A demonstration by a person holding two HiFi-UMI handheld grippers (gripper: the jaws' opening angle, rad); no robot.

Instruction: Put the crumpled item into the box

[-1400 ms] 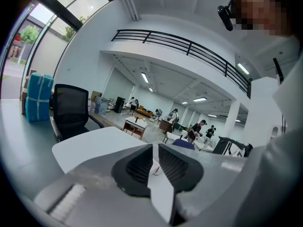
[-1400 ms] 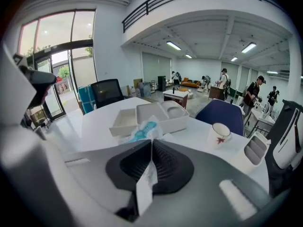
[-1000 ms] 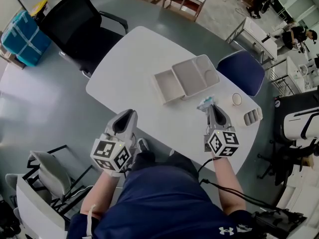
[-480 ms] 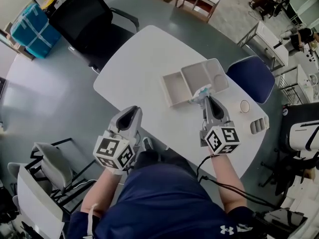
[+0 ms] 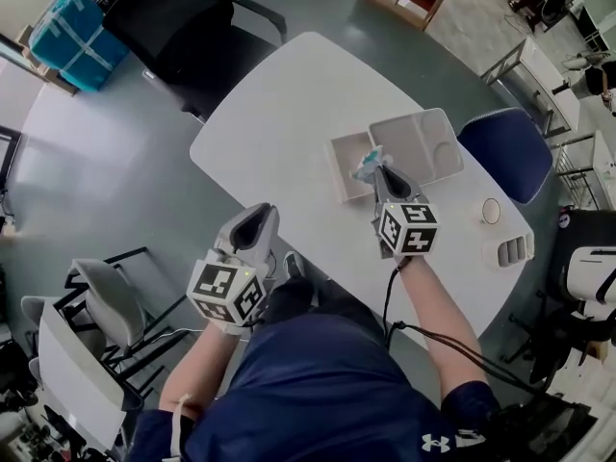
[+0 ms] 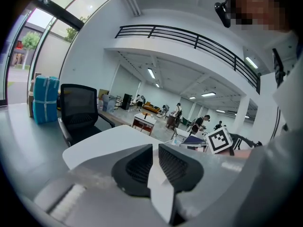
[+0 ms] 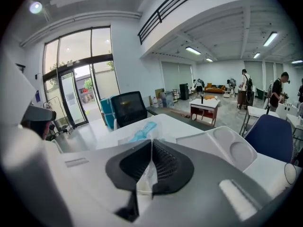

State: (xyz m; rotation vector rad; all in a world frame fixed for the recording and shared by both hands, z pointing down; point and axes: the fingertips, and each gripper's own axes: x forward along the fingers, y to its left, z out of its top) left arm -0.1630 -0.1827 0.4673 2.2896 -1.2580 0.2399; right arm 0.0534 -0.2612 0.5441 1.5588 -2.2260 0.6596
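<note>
The crumpled item (image 5: 366, 164), a clear wrapper with light blue print, sticks out of my right gripper (image 5: 375, 173), which is shut on it. In the right gripper view the crumpled item (image 7: 141, 132) shows just past the closed tips of the right gripper (image 7: 151, 143). The white box (image 5: 346, 166) lies open on the white table (image 5: 279, 114), its lid (image 5: 419, 144) folded out to the right. The wrapper hangs over the box's near right corner. My left gripper (image 5: 252, 227) is at the table's near edge, shut and holding nothing. In its own view the left gripper (image 6: 155, 148) points across the table.
A black office chair (image 5: 183, 17) stands beyond the table's far left, a blue chair (image 5: 505, 147) at its right. A small round cup (image 5: 491, 210) and a ribbed white piece (image 5: 513, 250) sit on the table's right end. A teal parcel (image 5: 67, 32) lies on the floor.
My right gripper has carried the crumpled item left and away from me, from beside the lid to over the box. The left gripper has stayed at the table's edge.
</note>
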